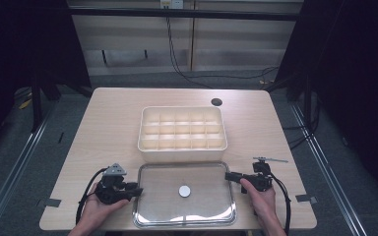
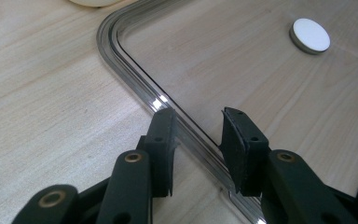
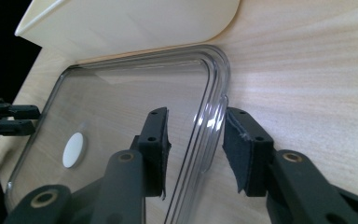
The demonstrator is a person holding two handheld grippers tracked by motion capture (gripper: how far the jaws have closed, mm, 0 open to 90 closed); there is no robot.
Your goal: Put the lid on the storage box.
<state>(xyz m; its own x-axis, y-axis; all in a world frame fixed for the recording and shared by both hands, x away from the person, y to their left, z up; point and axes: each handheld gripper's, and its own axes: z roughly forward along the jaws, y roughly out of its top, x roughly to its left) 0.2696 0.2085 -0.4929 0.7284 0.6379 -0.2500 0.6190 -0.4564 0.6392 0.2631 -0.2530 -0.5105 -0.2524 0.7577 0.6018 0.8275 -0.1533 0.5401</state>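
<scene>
**Both grippers poised at the clear lid's side rims**

Judging by the setup, the step is a two-handed pinch of the transparent lid (image 1: 184, 193). The left gripper (image 1: 137, 189) has its jaws apart, straddling the lid's left rim; close squarely on the raised lip, not the bench (image 1: 108, 128). A white disc (image 1: 184, 191) sits mid-lid. The right gripper (image 1: 229, 176) likewise gapes across the right rim. The lid lies just before the compartment box (image 1: 182, 129); lift evenly.

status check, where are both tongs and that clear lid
Left tongs open, straddling clear lid's left rim. Right tongs open, straddling its right rim. Lid flat on table, white knob centred, divided box just behind. Nothing obstructing.
</scene>
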